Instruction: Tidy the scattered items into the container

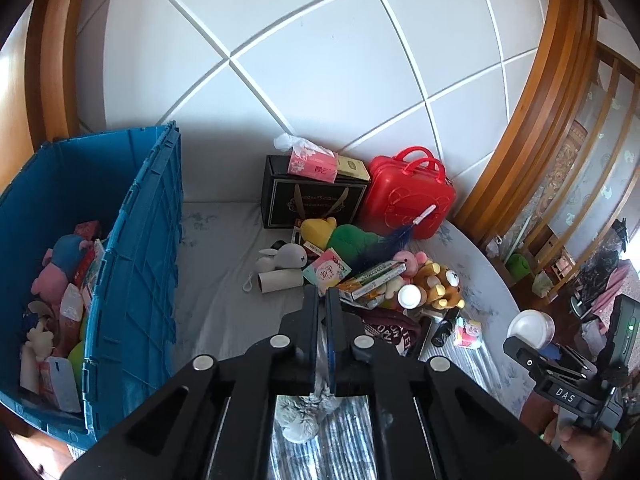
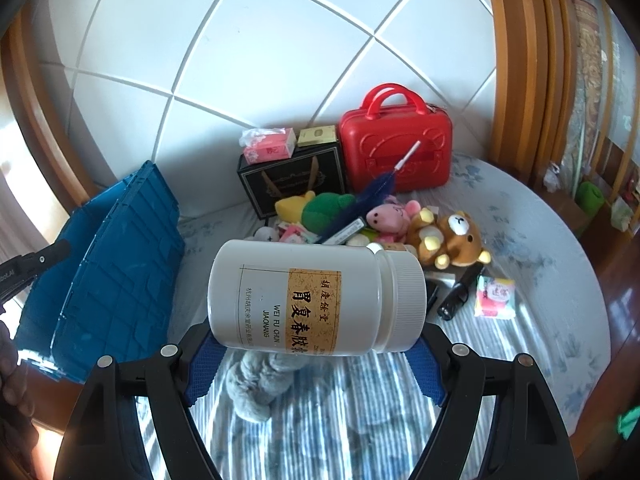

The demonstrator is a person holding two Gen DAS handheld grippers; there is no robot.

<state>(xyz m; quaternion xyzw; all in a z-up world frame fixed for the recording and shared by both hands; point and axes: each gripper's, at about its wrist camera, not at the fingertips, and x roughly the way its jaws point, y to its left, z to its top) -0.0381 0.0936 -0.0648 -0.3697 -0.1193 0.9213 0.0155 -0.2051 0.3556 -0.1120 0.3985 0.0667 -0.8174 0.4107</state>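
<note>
**Kid:** What is in your right fingers (image 2: 316,344)?

**Me:** A big white medicine bottle (image 2: 316,296). It lies sideways between my two blue pads, and they squeeze its ends, so they stand wide apart. The cap points to the right.

**Kid:** And your left fingers (image 1: 322,304)?

**Me:** They are pinched all the way together on something thin and see-through. A fluffy grey toy (image 1: 304,416) hangs under them, but I cannot tell what toy it is.

**Kid:** Where is the box for the toys?

**Me:** The blue crate (image 1: 132,264) stands on the left side of the bed (image 1: 224,280), with its flap up. Soft toys and packets are already inside it.

**Kid:** What is still out?

**Me:** A pile near the wall. There is a brown bear (image 2: 452,236), a pink piggy (image 2: 388,216), a green plush (image 2: 326,208), a little grey bunny (image 1: 282,258) and a cardboard roll (image 1: 280,280). Behind them stand a red case (image 2: 396,148) and a black gift bag (image 2: 294,180) with a pink tissue pack (image 2: 272,146) on top
</note>
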